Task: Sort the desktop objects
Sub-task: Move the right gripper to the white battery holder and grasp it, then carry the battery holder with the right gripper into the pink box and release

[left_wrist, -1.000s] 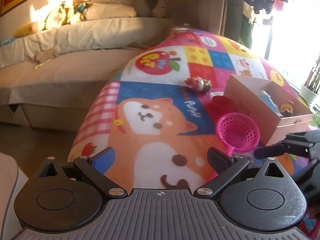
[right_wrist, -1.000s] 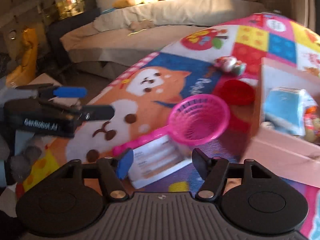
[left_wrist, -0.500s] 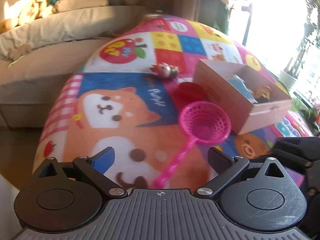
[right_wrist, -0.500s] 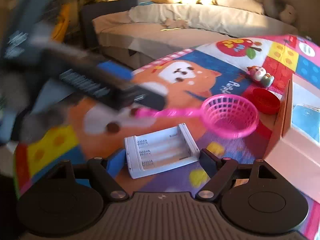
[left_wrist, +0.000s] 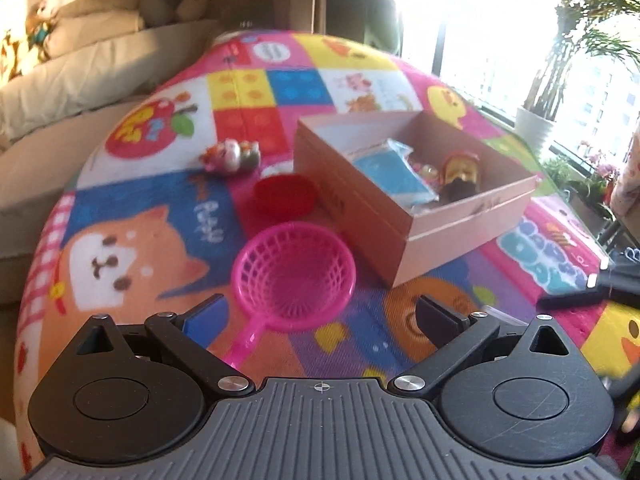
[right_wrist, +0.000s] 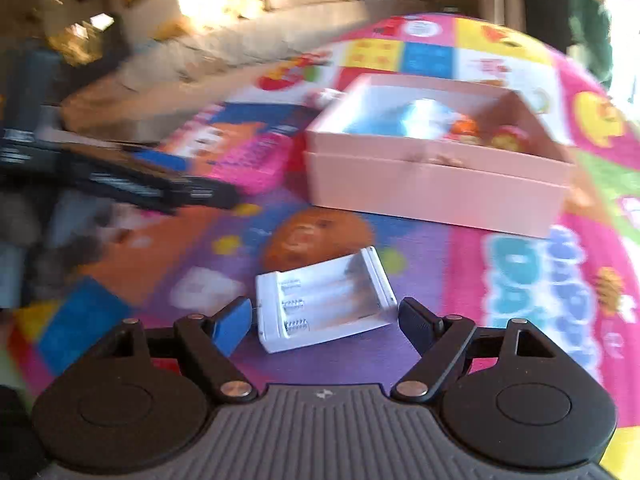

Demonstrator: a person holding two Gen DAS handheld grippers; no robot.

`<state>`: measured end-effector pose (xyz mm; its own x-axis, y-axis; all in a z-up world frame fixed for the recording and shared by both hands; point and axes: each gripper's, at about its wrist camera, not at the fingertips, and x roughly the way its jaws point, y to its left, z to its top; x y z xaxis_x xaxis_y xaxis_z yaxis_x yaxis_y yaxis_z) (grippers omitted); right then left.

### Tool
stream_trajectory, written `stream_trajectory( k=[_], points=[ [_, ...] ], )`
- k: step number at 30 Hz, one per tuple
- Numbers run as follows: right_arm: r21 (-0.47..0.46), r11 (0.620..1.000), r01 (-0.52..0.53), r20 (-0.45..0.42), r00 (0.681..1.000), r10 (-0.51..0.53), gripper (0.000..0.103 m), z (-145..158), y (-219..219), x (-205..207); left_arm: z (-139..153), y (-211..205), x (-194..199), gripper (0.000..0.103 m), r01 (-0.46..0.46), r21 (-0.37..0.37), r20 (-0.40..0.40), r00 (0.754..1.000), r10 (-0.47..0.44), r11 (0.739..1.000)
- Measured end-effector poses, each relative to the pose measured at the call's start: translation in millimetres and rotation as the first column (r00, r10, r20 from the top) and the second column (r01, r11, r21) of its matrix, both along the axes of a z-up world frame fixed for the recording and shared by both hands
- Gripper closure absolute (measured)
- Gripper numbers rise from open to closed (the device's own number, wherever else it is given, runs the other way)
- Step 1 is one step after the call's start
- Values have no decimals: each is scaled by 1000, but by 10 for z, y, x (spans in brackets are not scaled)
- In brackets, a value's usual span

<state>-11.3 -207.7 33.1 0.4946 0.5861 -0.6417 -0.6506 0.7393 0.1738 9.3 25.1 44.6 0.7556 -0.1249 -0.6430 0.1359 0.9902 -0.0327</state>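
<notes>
My left gripper (left_wrist: pixel 320 312) is open just above the mat, and the bowl of a pink plastic strainer (left_wrist: pixel 294 276) lies between its fingers, with the handle running back under the left one. My right gripper (right_wrist: pixel 326 320) is open too. A white battery holder (right_wrist: pixel 324 304) lies flat on the mat between its fingertips, and the pads are not pressing it. A pink cardboard box (left_wrist: pixel 404 224) (right_wrist: pixel 432 188) behind holds a blue packet (left_wrist: pixel 392 176) and small toys. A red bowl (left_wrist: pixel 286 196) and a small figurine (left_wrist: pixel 230 154) sit left of the box.
A colourful cartoon play mat (left_wrist: pixel 132 240) covers the rounded surface. A beige sofa (left_wrist: pixel 80 80) with pillows stands behind left. A bright window and potted plants (left_wrist: pixel 536 124) are at the right. The other gripper shows at each view's edge (left_wrist: pixel 580 292) (right_wrist: pixel 120 184).
Both views have swung to the right toward the box. The strainer bowl has come in between my left fingers. The battery holder now sits closer in between my right fingertips.
</notes>
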Motion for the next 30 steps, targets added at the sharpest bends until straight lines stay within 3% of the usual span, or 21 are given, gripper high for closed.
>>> stream_trajectory(
  k=[3,5,10,14,17,20,22,30],
  points=[
    [35,998,48,80,995,-51,20,189,-55,120,-29,56,2,1,-33,22,-8,999,33,999],
    [55,993,107,63,992,-110,20,259,-110,327,-82,123,7,1,-59,18,-31,998,59,998],
    [108,993,45,-29,999,-42,20,262,134,716,-171,244,-15,0,-79,19,-62,995,80,997],
    [143,990,-13,-5,1000,14,16,291,576,884,-196,287,-32,0,-76,37,-73,994,79,996],
    [158,987,-9,24,1000,5,16,342,656,919,-209,307,-36,0,-66,41,-76,995,69,997],
    [113,994,1,89,996,-11,16,363,559,787,-261,319,-27,1,-58,26,-95,994,60,998],
    [60,998,2,125,992,-10,7,315,432,622,-305,305,-32,1,-41,-1,-115,993,40,999],
    [-56,995,-83,56,995,86,5,-61,231,149,-229,178,-229,0,104,-116,-124,985,-118,988]
  ],
)
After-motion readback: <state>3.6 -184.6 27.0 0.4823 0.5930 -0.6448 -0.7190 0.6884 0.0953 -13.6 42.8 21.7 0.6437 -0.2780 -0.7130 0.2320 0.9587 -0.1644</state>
